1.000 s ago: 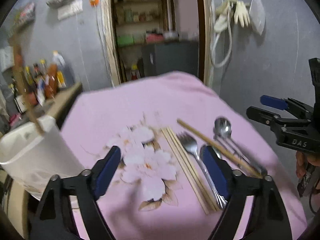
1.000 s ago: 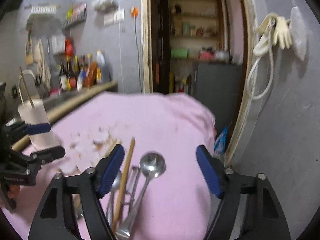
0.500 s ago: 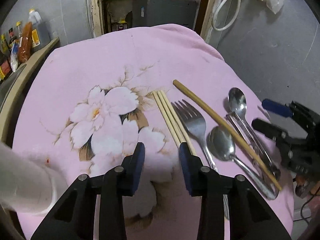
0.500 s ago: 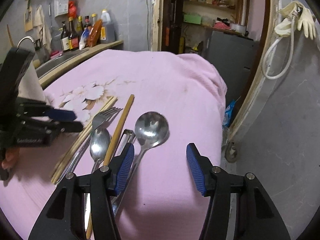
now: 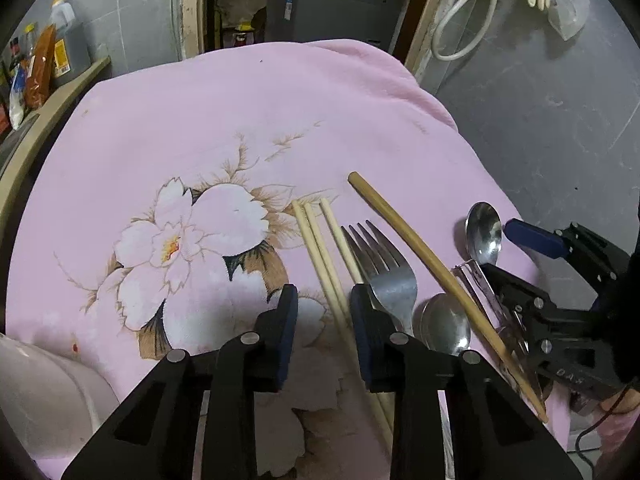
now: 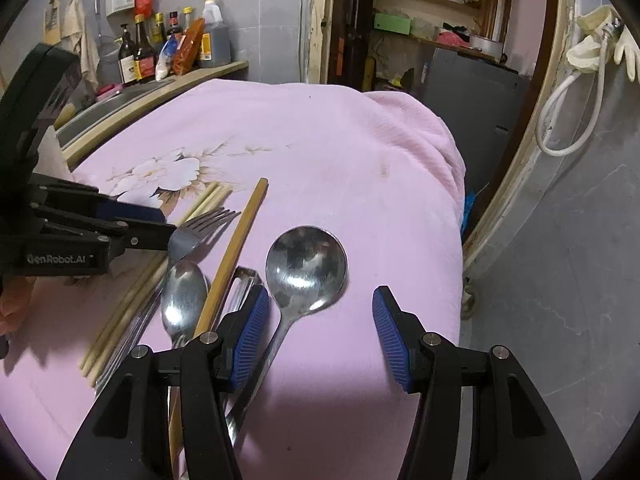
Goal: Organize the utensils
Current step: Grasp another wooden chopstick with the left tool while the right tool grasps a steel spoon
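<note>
Utensils lie side by side on the pink flowered cloth [image 5: 248, 128]: several pale chopsticks [image 5: 320, 248], a fork [image 5: 384, 268], a thick wooden stick [image 5: 420, 256], a small spoon [image 5: 444, 324], a slotted metal utensil [image 6: 240, 284] and a large spoon [image 6: 306, 264]. My left gripper [image 5: 324, 332] hangs low over the chopsticks. Its jaws are closing with the chopsticks between them, and a gap still shows on both sides. My right gripper [image 6: 320, 336] stands open around the large spoon's handle, which runs close to the left pad. The left gripper [image 6: 160, 226] also shows from the right wrist view.
A white container [image 5: 40, 384] stands at the cloth's near left corner. Bottles [image 6: 172, 48] line a counter at the back left. The table's right edge drops to a grey floor [image 6: 560, 280]. An open doorway with shelves [image 6: 420, 20] lies behind.
Both grippers tilted down and came lower over the utensils. The left jaws narrowed a lot around the chopsticks. The right jaws narrowed a little over the large spoon.
</note>
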Tool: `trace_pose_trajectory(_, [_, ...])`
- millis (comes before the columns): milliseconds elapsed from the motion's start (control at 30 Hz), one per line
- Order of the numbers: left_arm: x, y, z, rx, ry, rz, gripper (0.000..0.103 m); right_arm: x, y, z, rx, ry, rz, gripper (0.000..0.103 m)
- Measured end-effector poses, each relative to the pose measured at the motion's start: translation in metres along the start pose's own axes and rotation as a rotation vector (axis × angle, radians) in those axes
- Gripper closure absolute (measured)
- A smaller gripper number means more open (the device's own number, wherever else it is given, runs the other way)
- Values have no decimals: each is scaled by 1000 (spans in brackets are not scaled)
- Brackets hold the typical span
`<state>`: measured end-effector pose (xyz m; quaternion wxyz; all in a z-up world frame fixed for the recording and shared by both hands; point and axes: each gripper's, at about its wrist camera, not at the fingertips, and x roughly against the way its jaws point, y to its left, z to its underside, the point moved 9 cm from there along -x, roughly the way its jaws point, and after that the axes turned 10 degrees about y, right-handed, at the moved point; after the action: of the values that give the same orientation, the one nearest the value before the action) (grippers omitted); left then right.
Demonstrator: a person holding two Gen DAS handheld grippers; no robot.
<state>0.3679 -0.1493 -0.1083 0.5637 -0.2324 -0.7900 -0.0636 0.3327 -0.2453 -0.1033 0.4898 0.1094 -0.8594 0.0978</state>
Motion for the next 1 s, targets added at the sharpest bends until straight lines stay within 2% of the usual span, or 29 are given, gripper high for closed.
trace_pose_trajectory(200, [-1, 0, 0, 8, 12, 13, 83, -1, 1, 0, 3, 8, 3, 51])
trace_pose_trajectory(267, [-2, 0, -2, 21, 21, 22, 90, -2, 2, -2, 4, 11, 6, 50])
trace_pose_trajectory(300, [-2, -1, -2, 27, 28, 46, 96, -3, 3, -3, 7, 13, 6, 50])
trace_pose_trajectory(633, [11, 14, 9, 111, 2, 161, 100, -7, 5, -5, 11, 21, -13, 50])
trace_pose_trajectory(900, [18, 15, 18, 99, 2, 118, 100, -8, 6, -5, 12, 24, -7, 50])
trace_pose_trajectory(1000, [17, 14, 20, 66, 11, 94, 100, -9, 6, -6, 11, 28, -9, 50])
